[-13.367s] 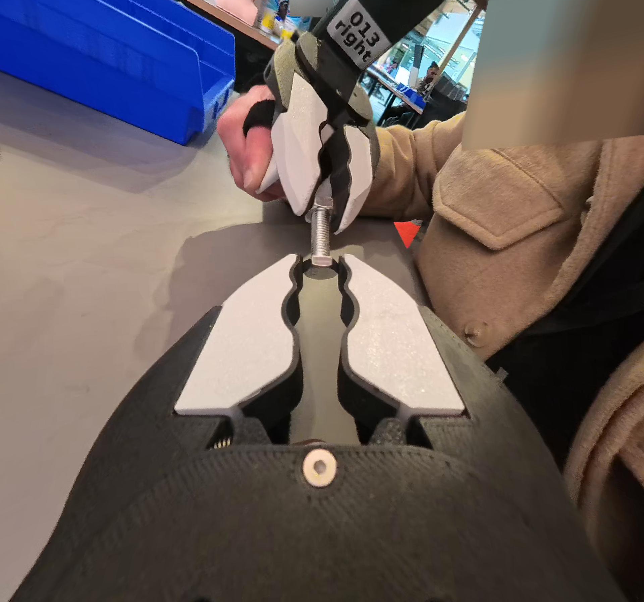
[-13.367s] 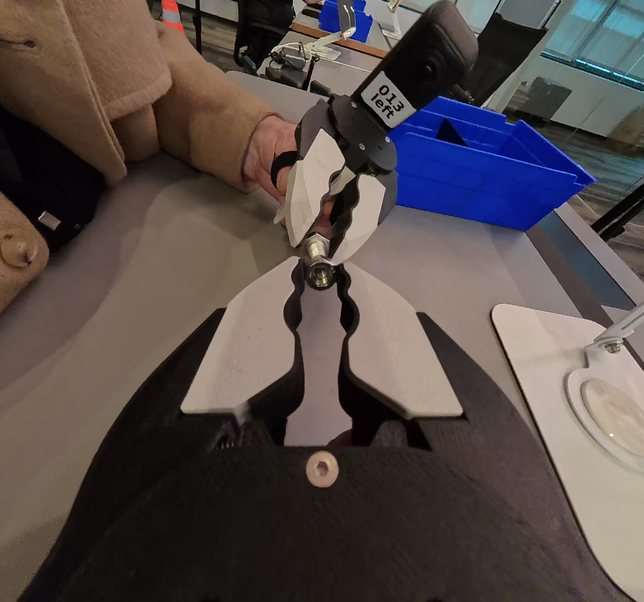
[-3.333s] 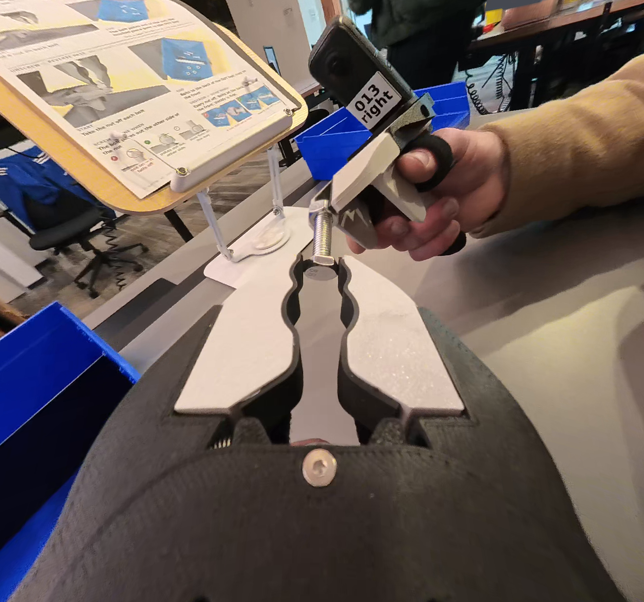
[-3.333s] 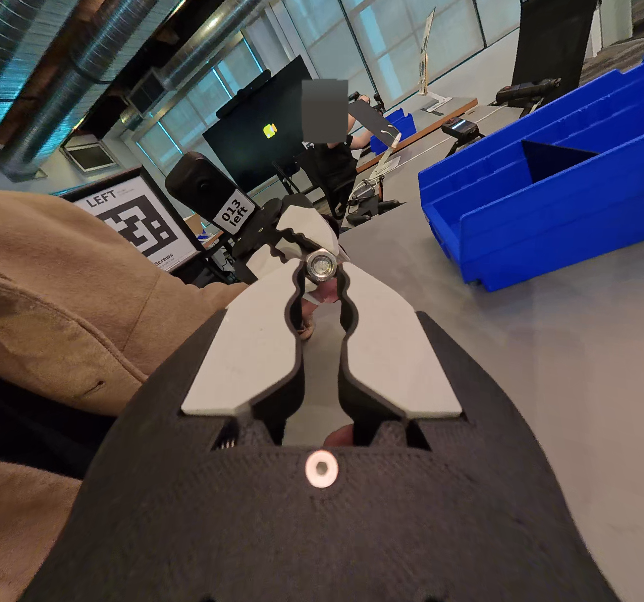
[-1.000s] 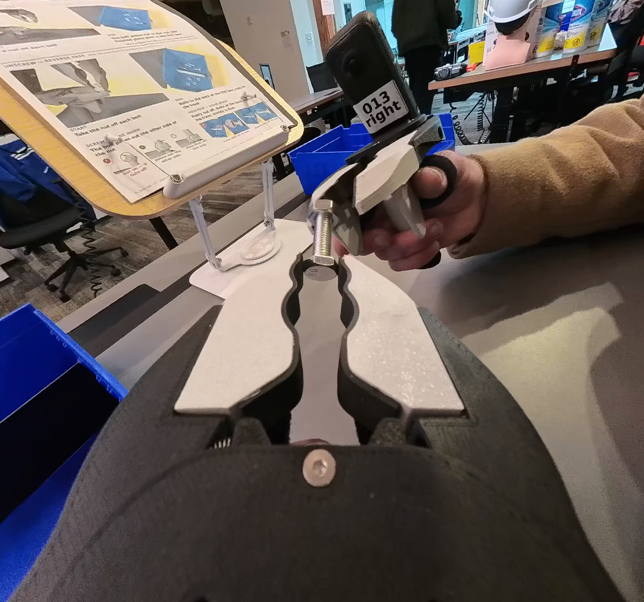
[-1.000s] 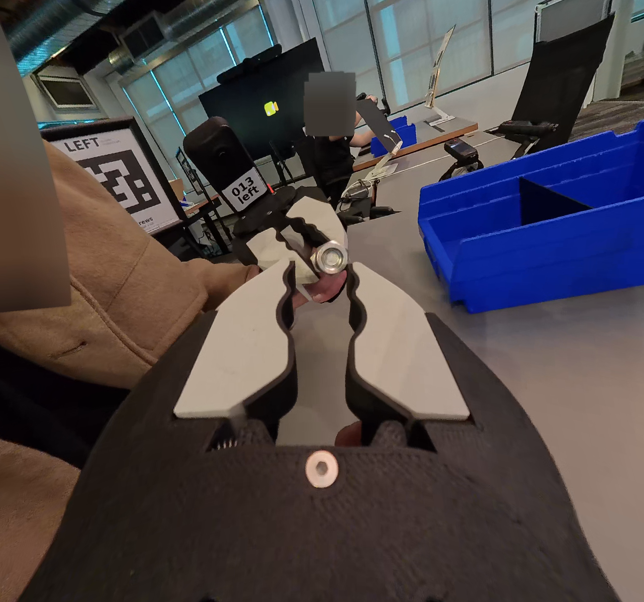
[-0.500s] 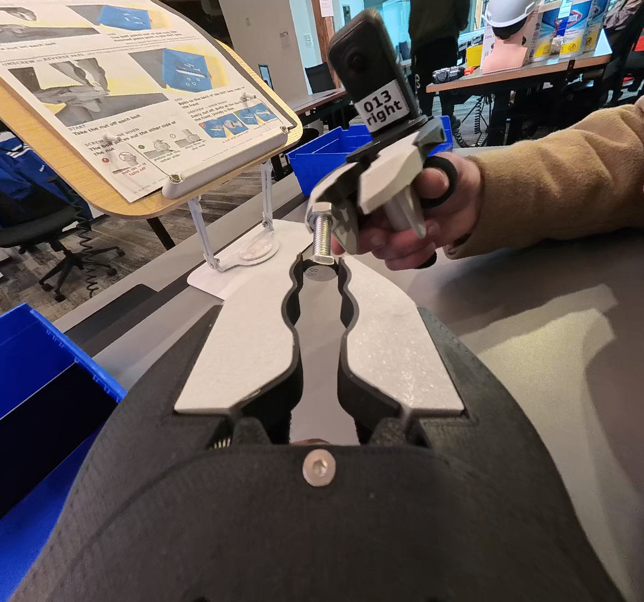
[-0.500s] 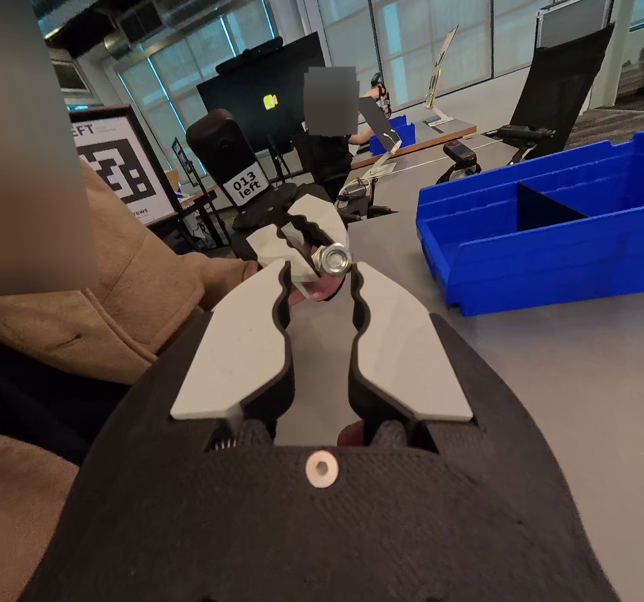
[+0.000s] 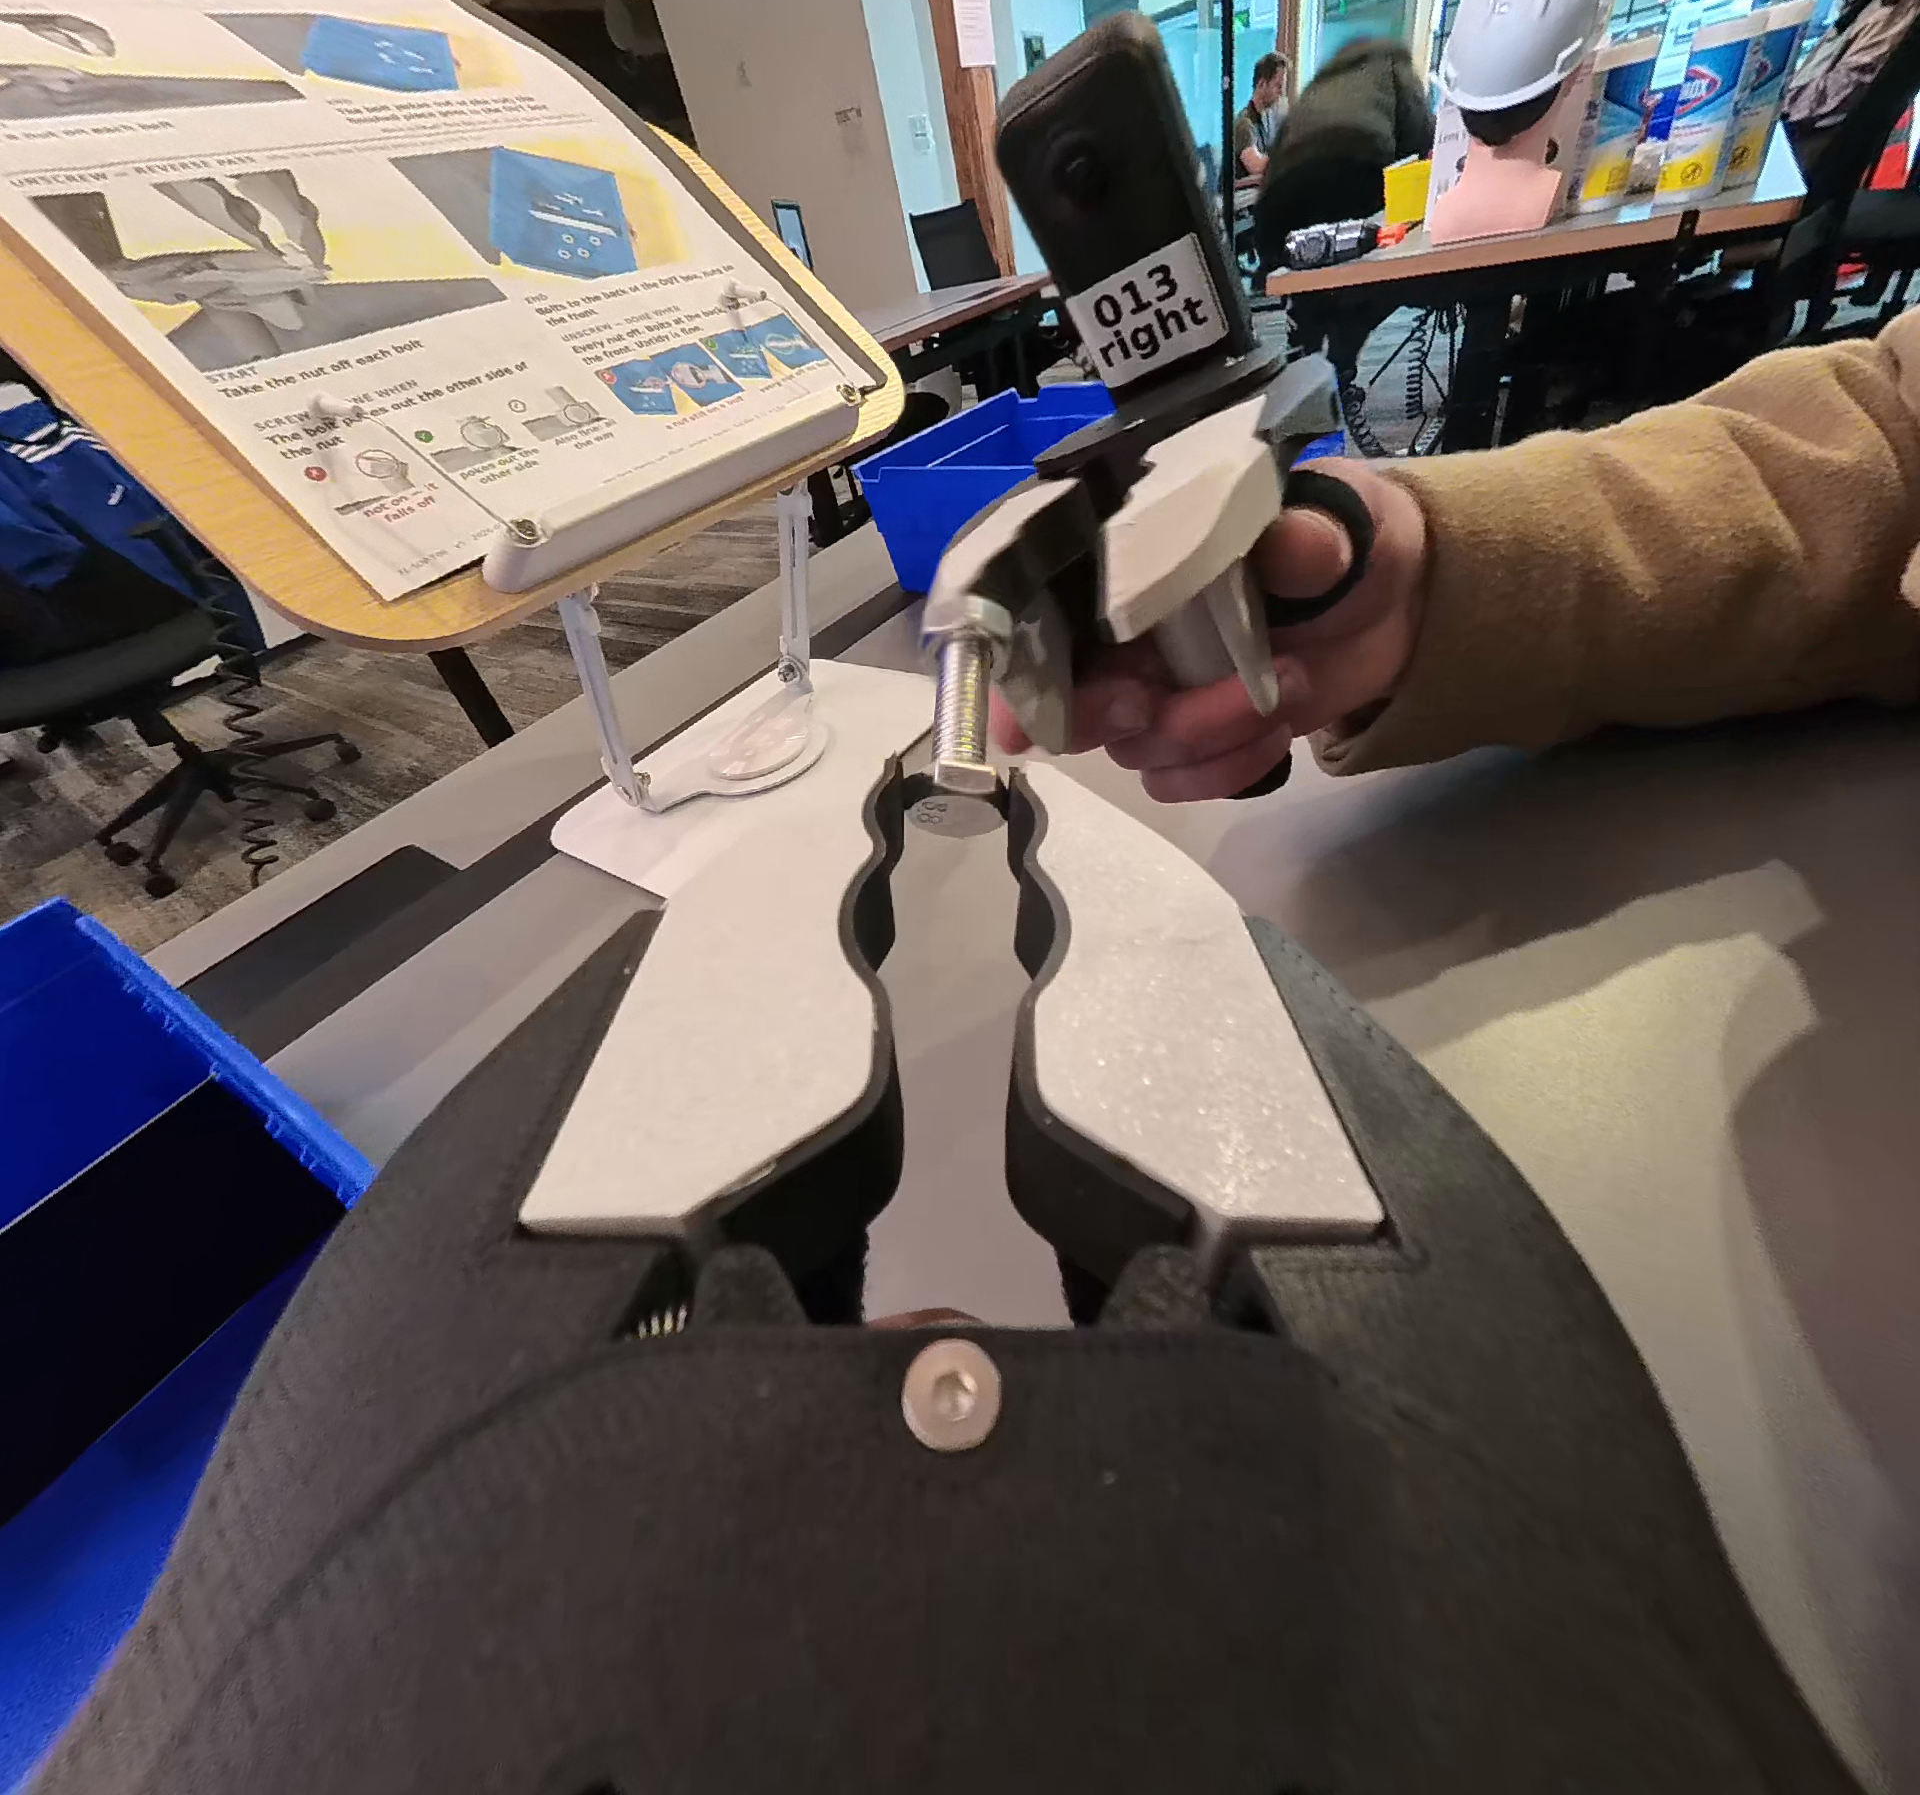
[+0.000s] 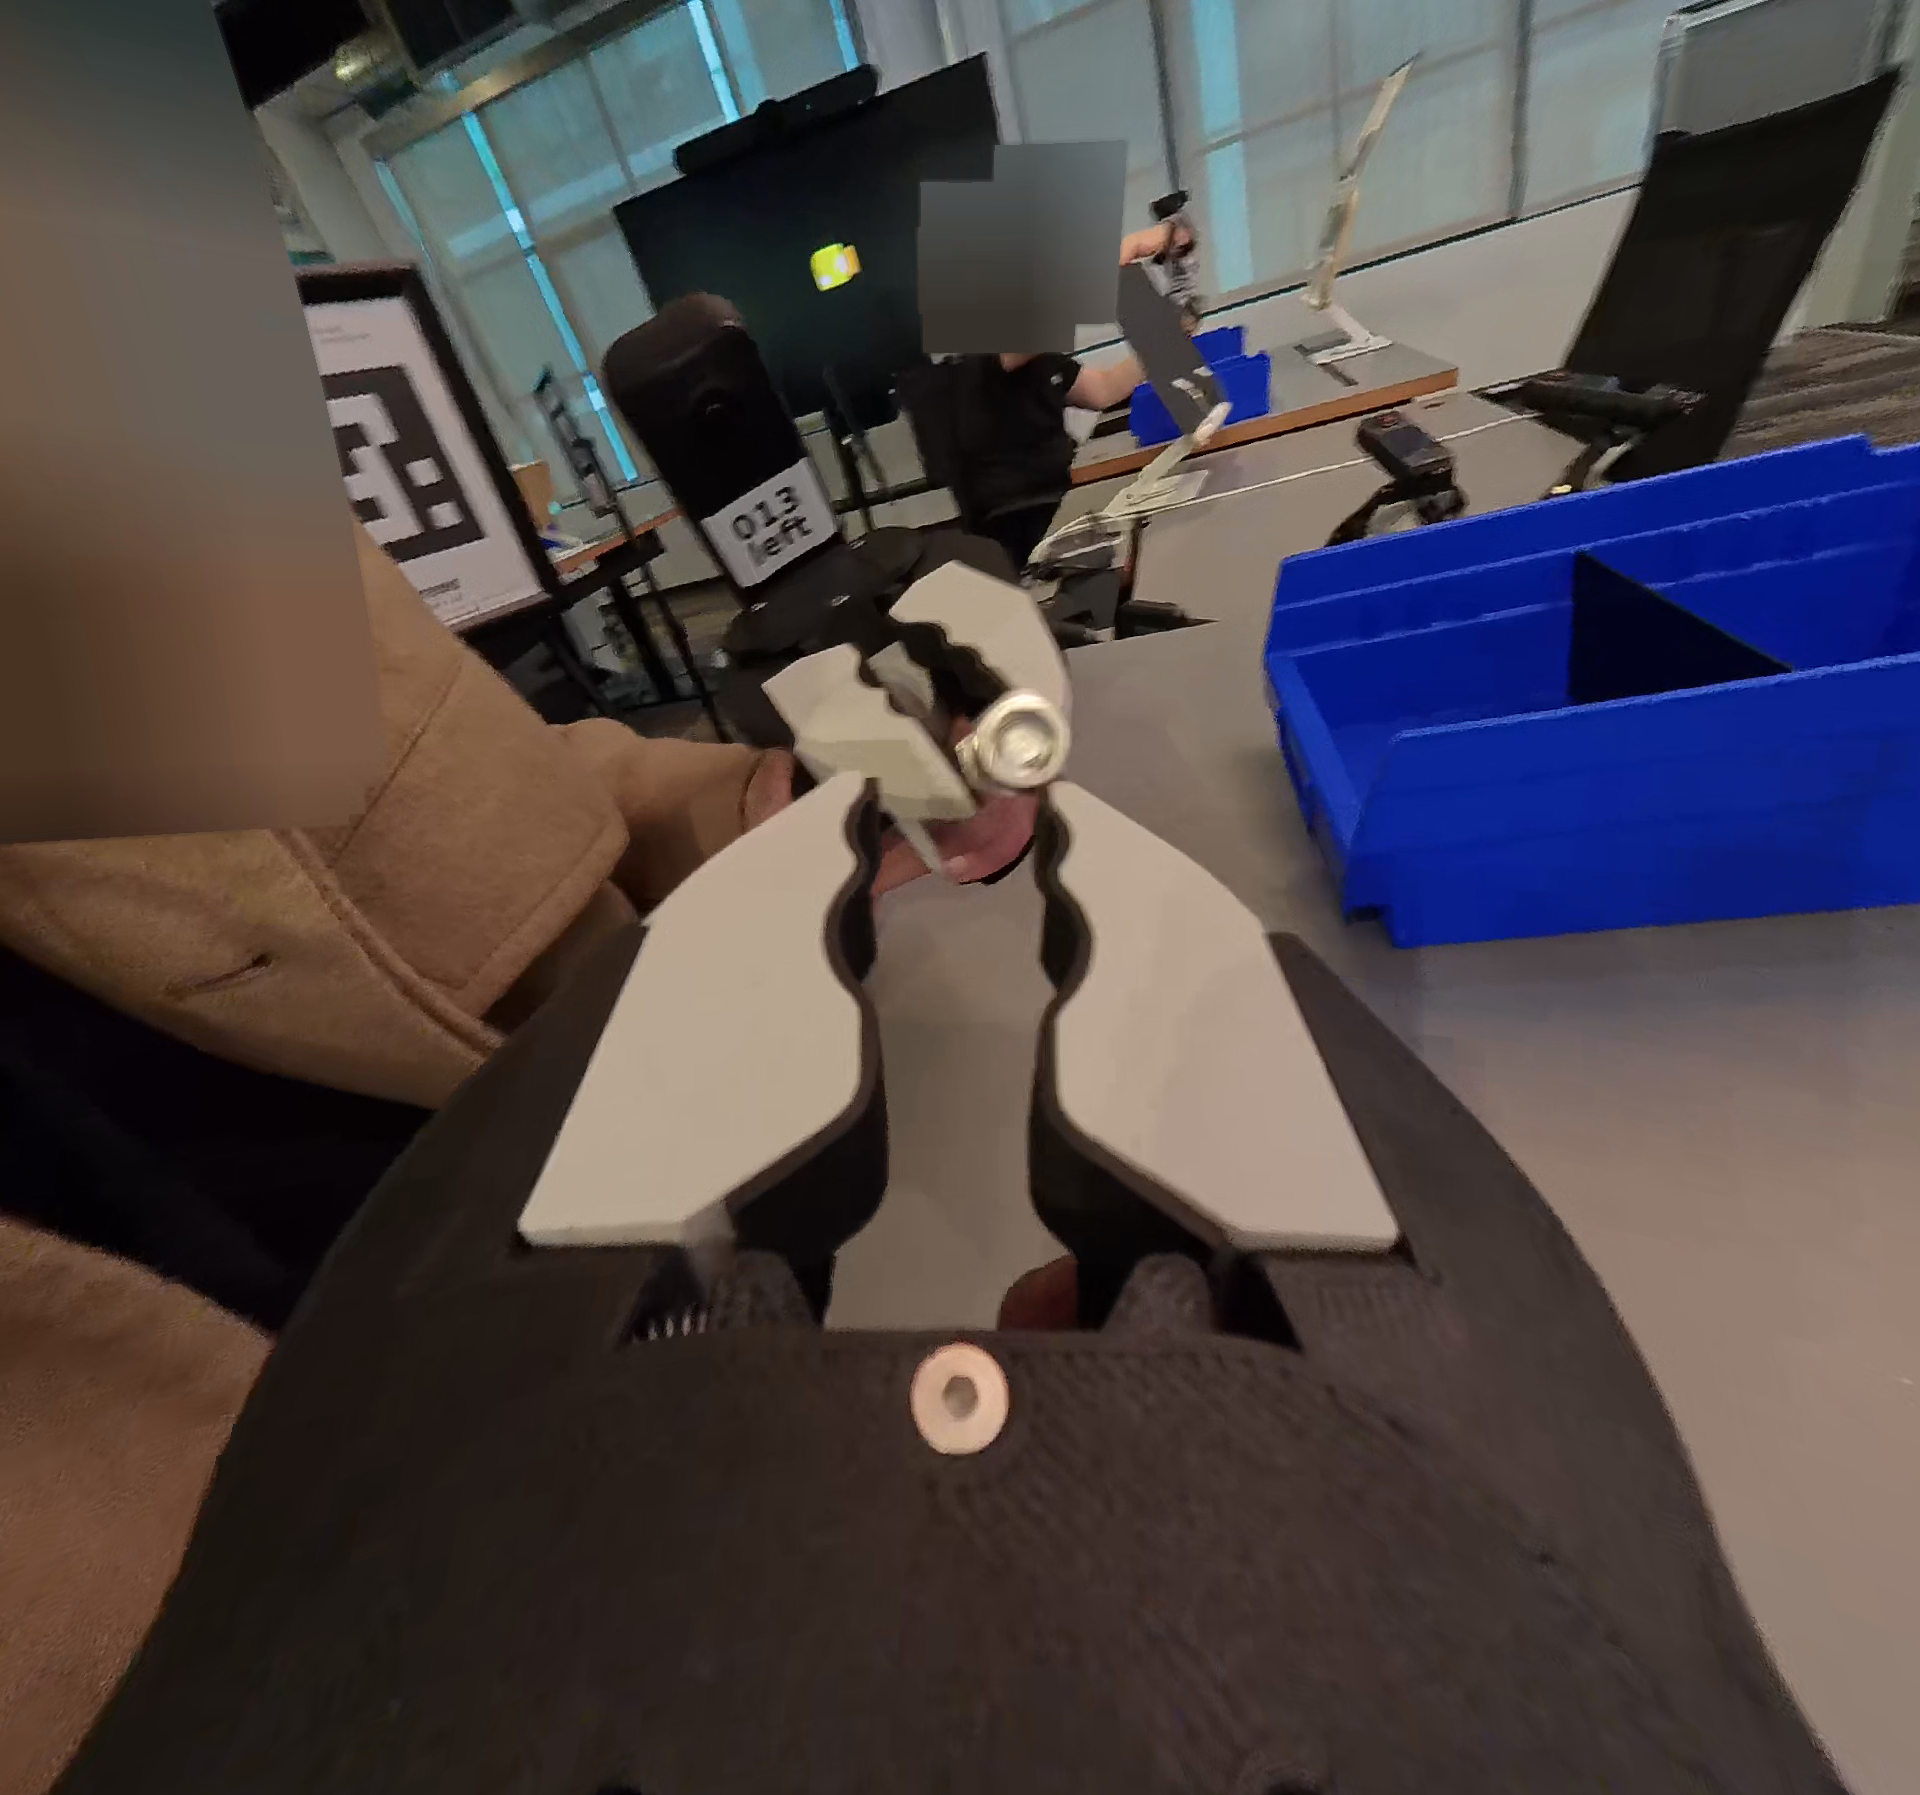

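Above the table (image 9: 1610, 862): bolt (image 9: 961, 696) upright, off the surface;
My left gripper (image 9: 954, 795): clamped on the bolt's head;
My right gripper (image 10: 951, 810): was pinching the nut (image 10: 1023, 739); now spread, just beside it

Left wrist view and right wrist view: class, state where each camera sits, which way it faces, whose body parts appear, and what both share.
Left wrist view: on the left claw, facing the right claw and instruction board; a hand and tan sleeve show.
Right wrist view: on the right claw, facing the left claw and blue bin; tan coat shows.
Shared: the bolt, both claws.
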`<act>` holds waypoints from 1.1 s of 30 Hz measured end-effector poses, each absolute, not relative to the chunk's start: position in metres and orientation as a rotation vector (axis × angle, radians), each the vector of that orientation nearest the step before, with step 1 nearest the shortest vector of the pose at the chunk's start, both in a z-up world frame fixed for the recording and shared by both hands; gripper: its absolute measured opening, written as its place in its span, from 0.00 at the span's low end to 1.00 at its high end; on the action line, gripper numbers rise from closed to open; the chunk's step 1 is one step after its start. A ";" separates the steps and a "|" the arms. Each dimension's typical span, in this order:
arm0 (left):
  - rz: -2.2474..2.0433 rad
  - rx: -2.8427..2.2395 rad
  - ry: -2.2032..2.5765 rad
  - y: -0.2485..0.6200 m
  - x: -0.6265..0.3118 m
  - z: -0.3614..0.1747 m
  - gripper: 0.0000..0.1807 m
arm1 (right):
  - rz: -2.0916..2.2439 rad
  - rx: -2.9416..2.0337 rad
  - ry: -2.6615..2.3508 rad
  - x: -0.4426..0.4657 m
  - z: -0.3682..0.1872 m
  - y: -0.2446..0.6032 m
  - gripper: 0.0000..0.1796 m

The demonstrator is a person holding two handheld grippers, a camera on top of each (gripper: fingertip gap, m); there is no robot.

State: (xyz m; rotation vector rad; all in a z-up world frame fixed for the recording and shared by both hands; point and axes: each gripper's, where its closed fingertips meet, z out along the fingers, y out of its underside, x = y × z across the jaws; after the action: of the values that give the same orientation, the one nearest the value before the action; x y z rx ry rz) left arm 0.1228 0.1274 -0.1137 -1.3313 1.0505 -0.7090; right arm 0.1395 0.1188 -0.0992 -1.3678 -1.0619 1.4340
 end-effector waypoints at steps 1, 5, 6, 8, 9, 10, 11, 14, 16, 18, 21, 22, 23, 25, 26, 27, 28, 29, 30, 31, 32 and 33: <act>-0.710 -1.332 1.041 0.128 0.121 -0.112 0.10 | 1.459 -1.356 -1.100 0.140 -0.099 0.113 0.10; -0.714 -1.335 1.038 0.129 0.120 -0.112 0.10 | 1.424 -1.376 -1.104 0.141 -0.101 0.118 0.12; -0.714 -1.336 1.043 0.128 0.121 -0.113 0.10 | 1.428 -1.383 -1.070 0.142 -0.100 0.122 0.15; -0.713 -1.335 1.052 0.127 0.122 -0.114 0.10 | 1.421 -1.390 -1.038 0.142 -0.100 0.127 0.20; -0.718 -1.334 1.054 0.127 0.123 -0.114 0.10 | 1.418 -1.385 -1.036 0.140 -0.100 0.126 0.21; -0.719 -1.335 1.055 0.127 0.124 -0.115 0.10 | 1.421 -1.377 -1.038 0.139 -0.099 0.124 0.21; -0.717 -1.337 1.054 0.127 0.124 -0.115 0.10 | 1.426 -1.374 -1.050 0.137 -0.100 0.122 0.21; -0.720 -1.337 1.036 0.128 0.121 -0.113 0.10 | 1.478 -1.331 -1.149 0.139 -0.100 0.107 0.05; -0.712 -1.345 1.033 0.130 0.119 -0.113 0.10 | 1.452 -1.344 -1.181 0.139 -0.102 0.106 0.06; -0.721 -1.341 1.031 0.129 0.120 -0.112 0.10 | 1.424 -1.355 -1.130 0.141 -0.099 0.115 0.10; -0.721 -1.338 1.043 0.128 0.122 -0.113 0.10 | 1.397 -1.387 -1.069 0.142 -0.100 0.126 0.18; -0.723 -1.337 1.044 0.127 0.123 -0.113 0.10 | 1.394 -1.392 -1.061 0.141 -0.101 0.127 0.20; -0.721 -1.336 1.046 0.127 0.123 -0.114 0.10 | 1.388 -1.392 -1.057 0.140 -0.101 0.128 0.22; -0.719 -1.337 1.046 0.127 0.123 -0.114 0.10 | 1.400 -1.373 -1.078 0.137 -0.100 0.122 0.21; -0.721 -1.338 1.046 0.127 0.123 -0.114 0.10 | 1.406 -1.373 -1.087 0.137 -0.100 0.120 0.21; -0.718 -1.338 1.042 0.128 0.122 -0.113 0.10 | 1.412 -1.375 -1.105 0.137 -0.101 0.118 0.18; -0.716 -1.338 1.035 0.128 0.121 -0.113 0.10 | 1.447 -1.354 -1.146 0.138 -0.101 0.111 0.10; -0.720 -1.341 1.031 0.129 0.121 -0.112 0.10 | 1.488 -1.330 -1.179 0.139 -0.099 0.105 0.06; -0.719 -1.340 1.036 0.129 0.121 -0.112 0.10 | 1.490 -1.335 -1.183 0.140 -0.099 0.105 0.05; -0.719 -1.336 1.035 0.128 0.120 -0.111 0.10 | 1.465 -1.347 -1.174 0.141 -0.100 0.109 0.06; -0.727 -1.333 1.033 0.127 0.121 -0.111 0.10 | 1.453 -1.355 -1.158 0.143 -0.100 0.113 0.06; -0.731 -1.333 1.035 0.127 0.121 -0.111 0.10 | 1.454 -1.367 -1.131 0.144 -0.100 0.118 0.08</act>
State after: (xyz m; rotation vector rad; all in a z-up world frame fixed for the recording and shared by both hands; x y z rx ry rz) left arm 0.1212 0.1270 -0.1107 -1.3326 1.0354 -0.7310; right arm 0.1440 0.1181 -0.0997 -1.3668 -1.1313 1.4544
